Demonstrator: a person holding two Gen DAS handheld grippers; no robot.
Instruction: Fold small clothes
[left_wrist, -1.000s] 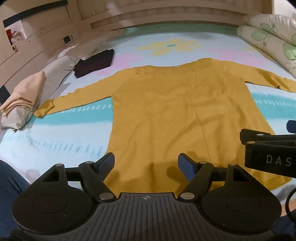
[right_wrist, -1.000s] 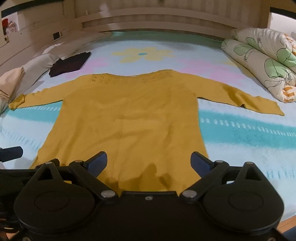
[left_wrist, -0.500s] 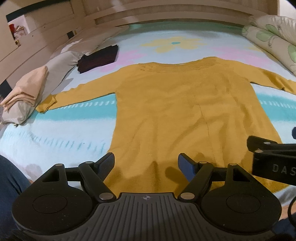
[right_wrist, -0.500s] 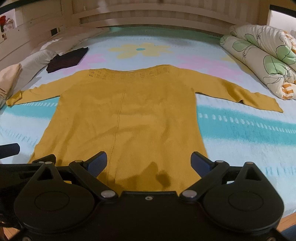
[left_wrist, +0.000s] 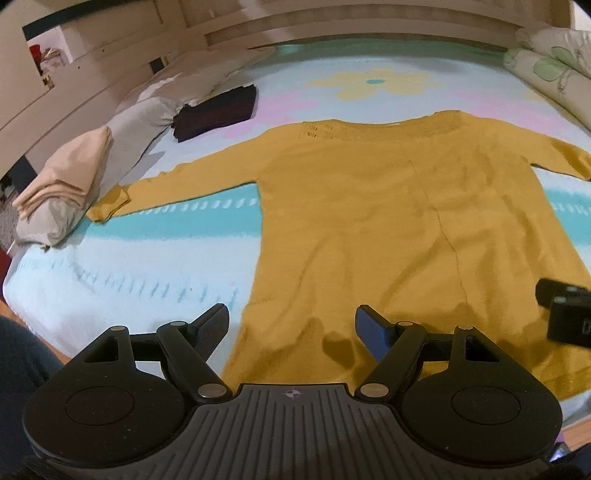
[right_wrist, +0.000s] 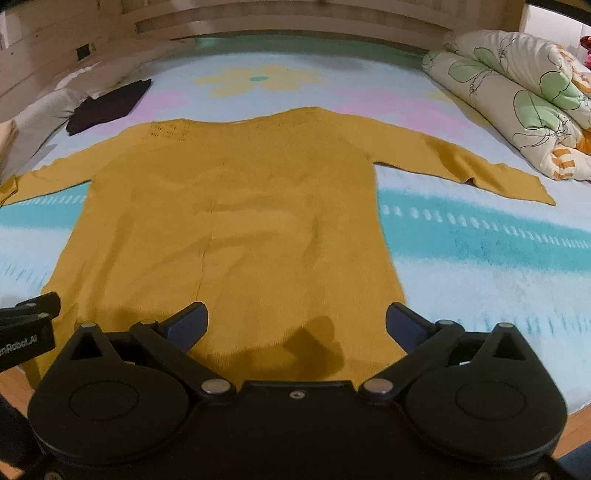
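Observation:
A mustard yellow long-sleeved sweater (left_wrist: 388, 206) lies flat on the bed, sleeves spread out, hem toward me; it also shows in the right wrist view (right_wrist: 236, 221). My left gripper (left_wrist: 291, 328) is open and empty, just above the hem's left part. My right gripper (right_wrist: 297, 325) is open and empty, above the hem's right part. The right gripper's body shows at the right edge of the left wrist view (left_wrist: 565, 314). The left gripper's body shows at the left edge of the right wrist view (right_wrist: 26, 328).
The bed has a light blue sheet with teal bands and flowers (left_wrist: 155, 258). A dark folded garment (left_wrist: 218, 110) lies at the far left. Folded beige cloth on a grey pillow (left_wrist: 66, 177) is at the left. A rolled floral quilt (right_wrist: 517, 103) lies at the right.
Both grippers have drifted slightly left and back from the sweater, so the hem sits lower in view. Both stay open and the sweater has not moved.

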